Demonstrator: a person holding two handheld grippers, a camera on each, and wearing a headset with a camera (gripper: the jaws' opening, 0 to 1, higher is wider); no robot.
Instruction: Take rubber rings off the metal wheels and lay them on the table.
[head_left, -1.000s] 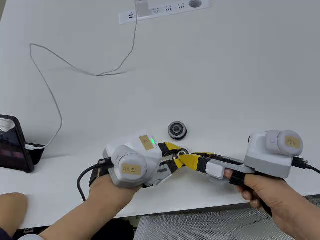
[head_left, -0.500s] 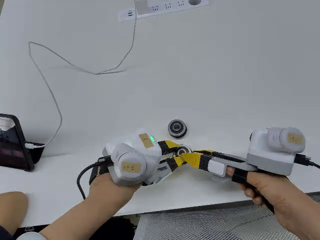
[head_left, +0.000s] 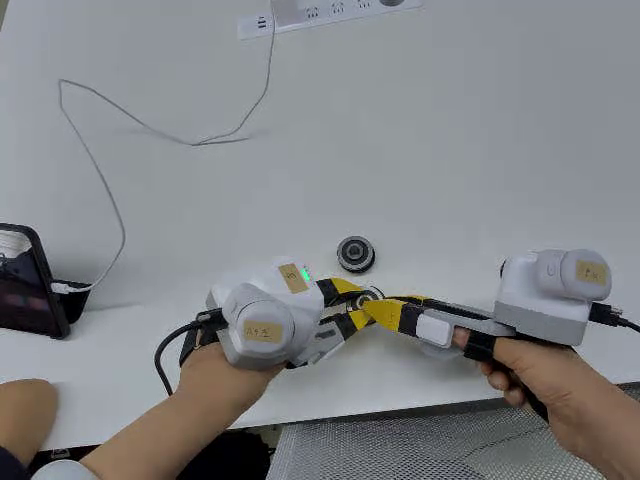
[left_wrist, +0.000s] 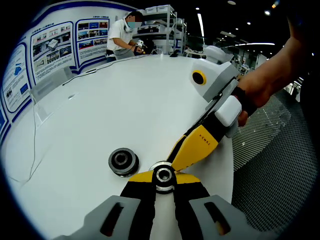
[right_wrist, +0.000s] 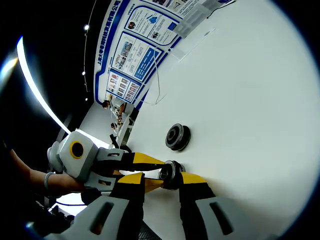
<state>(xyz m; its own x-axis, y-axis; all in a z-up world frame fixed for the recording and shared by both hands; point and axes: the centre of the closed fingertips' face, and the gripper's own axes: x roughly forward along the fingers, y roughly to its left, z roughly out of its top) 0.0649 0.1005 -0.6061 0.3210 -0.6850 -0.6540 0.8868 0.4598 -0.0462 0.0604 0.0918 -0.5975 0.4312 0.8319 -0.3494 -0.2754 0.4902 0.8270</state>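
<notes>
My left hand-held gripper and right hand-held gripper both pinch one small wheel at the desk edge, face toward my left hand, silver hub, dark rim. Second wheel just beyond.

My left gripper has a pale grey body, yellow-and-black jaws, a tan sticker, a green light and a black cable; my right gripper has the same colours.

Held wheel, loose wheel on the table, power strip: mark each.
Held wheel (left_wrist: 164, 175), left gripper view, on its hub.
Loose wheel (head_left: 354, 255), head view, on its centre.
Power strip (head_left: 335, 15), head view, on its white face.
</notes>
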